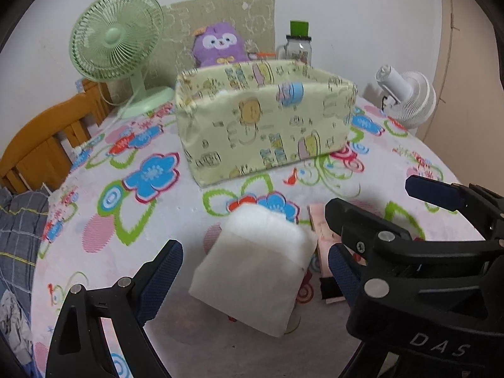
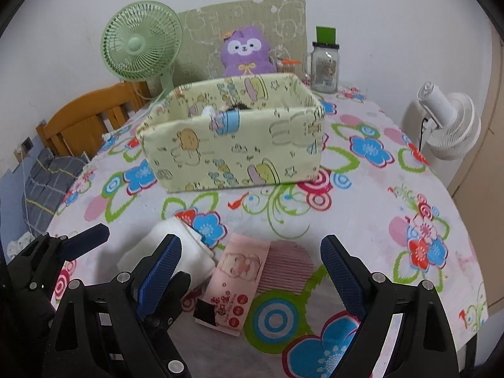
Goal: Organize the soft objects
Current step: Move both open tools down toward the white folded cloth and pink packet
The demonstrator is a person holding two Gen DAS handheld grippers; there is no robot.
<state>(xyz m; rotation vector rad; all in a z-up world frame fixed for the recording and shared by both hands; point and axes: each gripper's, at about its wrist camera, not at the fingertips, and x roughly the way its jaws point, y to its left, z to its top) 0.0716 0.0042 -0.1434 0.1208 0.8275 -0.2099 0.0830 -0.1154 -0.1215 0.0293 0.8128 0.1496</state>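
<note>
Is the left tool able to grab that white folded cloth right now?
Probably yes. The left tool stands open with the white folded cloth between its fingers, nothing on top. The right tool sits close beside, over the pink packet.

Domestic room, lived-in. Worktop (image 2: 362, 220) under flowered cloth; green desk fan (image 2: 141, 45); white fan (image 2: 450, 129); purple plush toy (image 2: 247, 52); glass jar (image 2: 326, 69); wooden chair (image 2: 91, 116); cartoon-print fabric bin (image 2: 233, 154); plain white wall.

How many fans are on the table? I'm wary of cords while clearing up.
2: the green fan at the back left, the white fan at the right edge.
</note>
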